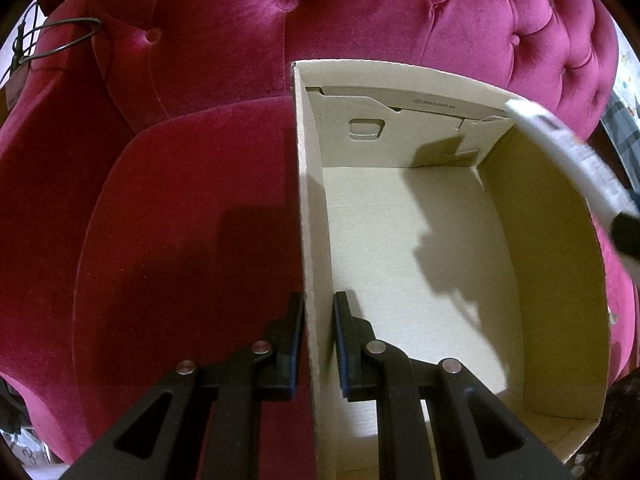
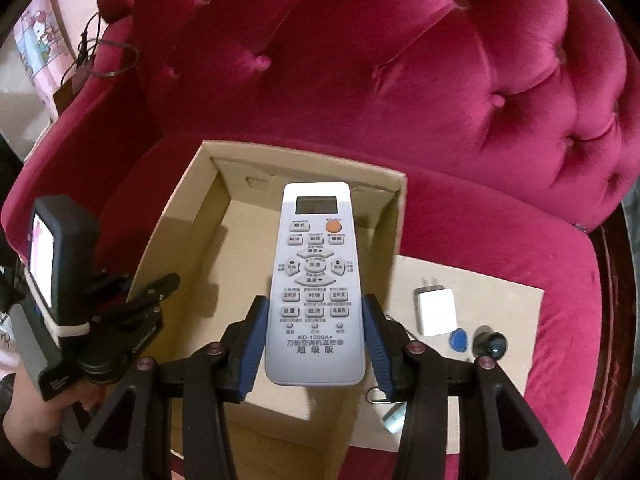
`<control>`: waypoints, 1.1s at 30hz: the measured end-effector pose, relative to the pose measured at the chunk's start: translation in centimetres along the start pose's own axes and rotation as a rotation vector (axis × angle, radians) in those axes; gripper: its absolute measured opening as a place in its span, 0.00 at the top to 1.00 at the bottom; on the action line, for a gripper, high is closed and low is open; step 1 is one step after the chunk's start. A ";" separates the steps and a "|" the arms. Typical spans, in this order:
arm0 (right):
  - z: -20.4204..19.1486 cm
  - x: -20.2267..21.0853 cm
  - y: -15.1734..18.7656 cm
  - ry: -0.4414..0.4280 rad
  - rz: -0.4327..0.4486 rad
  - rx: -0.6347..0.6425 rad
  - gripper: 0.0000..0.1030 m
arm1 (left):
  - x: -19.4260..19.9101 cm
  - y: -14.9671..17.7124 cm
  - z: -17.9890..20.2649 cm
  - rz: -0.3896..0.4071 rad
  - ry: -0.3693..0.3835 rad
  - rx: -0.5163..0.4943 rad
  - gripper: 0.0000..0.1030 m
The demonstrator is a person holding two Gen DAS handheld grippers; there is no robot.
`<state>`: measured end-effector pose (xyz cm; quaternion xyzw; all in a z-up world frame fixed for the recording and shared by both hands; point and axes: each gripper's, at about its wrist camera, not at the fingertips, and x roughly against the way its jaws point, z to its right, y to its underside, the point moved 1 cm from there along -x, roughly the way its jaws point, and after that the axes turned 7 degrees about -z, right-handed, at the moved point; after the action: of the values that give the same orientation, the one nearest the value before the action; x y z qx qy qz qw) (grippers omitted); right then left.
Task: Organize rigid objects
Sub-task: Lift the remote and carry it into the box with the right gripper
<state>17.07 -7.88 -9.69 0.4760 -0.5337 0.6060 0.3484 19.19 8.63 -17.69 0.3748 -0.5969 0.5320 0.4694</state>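
The big chair (image 2: 460, 80) is dark pink and soft, with round buttons that make a diamond pattern. The box (image 1: 400, 240) is light brown inside, and its wall at 3 o'clock looks yellow-green. The remote (image 2: 316, 280) is white with grey-white buttons, one orange button near 12 o'clock, and black writing at 6 o'clock. The right tool (image 2: 316, 344) is black with blue pads (image 2: 254, 344). The left tool (image 1: 318, 344) is black and blue too. At 4 o'clock lie a white plug (image 2: 436, 310), a blue tag (image 2: 458, 338) and a black round thing (image 2: 490, 344) on brown card (image 2: 500, 300).
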 end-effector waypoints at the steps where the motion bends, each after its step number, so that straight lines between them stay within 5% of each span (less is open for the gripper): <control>1: -0.3 -0.4 -0.1 -0.006 -0.008 0.001 0.52 | 0.0 0.0 0.0 0.000 0.000 0.000 0.85; 33: -4.0 -12.5 2.5 -0.062 -0.232 0.013 0.52 | 0.0 0.1 0.0 0.000 -0.002 -0.003 0.85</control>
<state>17.76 -3.36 -22.25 0.5556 -0.4815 0.5500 0.3963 19.13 8.67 -17.74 0.3743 -0.5982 0.5308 0.4694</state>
